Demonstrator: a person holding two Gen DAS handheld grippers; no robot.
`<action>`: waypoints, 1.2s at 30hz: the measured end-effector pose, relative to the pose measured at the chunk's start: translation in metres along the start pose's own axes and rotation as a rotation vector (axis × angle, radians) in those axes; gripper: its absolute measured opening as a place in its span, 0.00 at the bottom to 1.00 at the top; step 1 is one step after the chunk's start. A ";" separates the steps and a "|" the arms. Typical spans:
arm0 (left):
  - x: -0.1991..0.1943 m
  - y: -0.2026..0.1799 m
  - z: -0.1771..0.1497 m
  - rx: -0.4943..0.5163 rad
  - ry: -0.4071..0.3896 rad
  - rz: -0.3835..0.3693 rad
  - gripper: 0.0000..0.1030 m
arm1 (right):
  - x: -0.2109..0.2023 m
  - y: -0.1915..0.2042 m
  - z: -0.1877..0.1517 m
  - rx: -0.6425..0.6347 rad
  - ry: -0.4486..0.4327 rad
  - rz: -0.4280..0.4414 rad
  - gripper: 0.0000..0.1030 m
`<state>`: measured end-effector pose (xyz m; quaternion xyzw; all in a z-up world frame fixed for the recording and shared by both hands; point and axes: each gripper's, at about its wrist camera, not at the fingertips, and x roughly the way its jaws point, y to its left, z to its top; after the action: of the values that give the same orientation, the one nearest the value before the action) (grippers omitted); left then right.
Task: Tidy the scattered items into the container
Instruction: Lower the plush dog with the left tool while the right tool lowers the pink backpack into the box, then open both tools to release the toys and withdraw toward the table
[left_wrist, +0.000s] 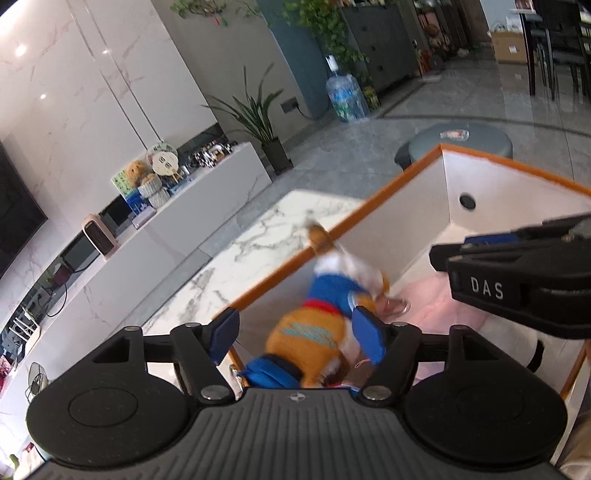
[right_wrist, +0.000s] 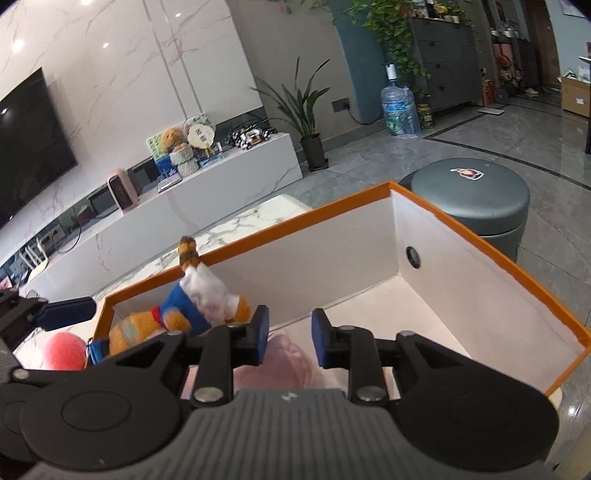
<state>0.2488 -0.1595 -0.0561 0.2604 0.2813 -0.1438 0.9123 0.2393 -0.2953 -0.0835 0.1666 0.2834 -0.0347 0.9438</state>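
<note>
An orange plush toy (left_wrist: 314, 328) in a blue shirt looks blurred between the pads of my left gripper (left_wrist: 295, 339). The left pad stands clear of it, so the jaws are open. In the right wrist view the toy (right_wrist: 177, 314) lies in the left corner of the orange-rimmed white box (right_wrist: 295, 223), with its striped tail over the rim. My right gripper (right_wrist: 290, 336) hangs inside the box, its pads slightly apart above a pink soft item (right_wrist: 288, 356) on the floor. The pads do not press on it. The right gripper (left_wrist: 443, 254) shows side-on over the box (left_wrist: 369, 201).
The box stands on a white marble table (right_wrist: 236, 227). A red ball (right_wrist: 62, 350) lies on the table just left of the box. A grey round stool (right_wrist: 469, 199) stands beyond the far corner. A low white TV bench (right_wrist: 221, 177) runs along the wall.
</note>
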 end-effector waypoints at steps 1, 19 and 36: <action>-0.001 0.002 0.001 -0.011 0.002 -0.013 0.60 | -0.002 -0.001 0.000 0.004 -0.010 -0.003 0.28; 0.014 0.001 -0.010 -0.055 0.118 -0.084 0.38 | 0.002 0.007 -0.010 -0.043 -0.018 0.018 0.28; -0.065 0.020 -0.014 -0.095 -0.016 -0.016 0.57 | -0.044 0.012 -0.006 0.021 -0.065 -0.044 0.46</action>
<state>0.1982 -0.1276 -0.0199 0.2134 0.2827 -0.1395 0.9247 0.2010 -0.2833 -0.0607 0.1692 0.2557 -0.0639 0.9497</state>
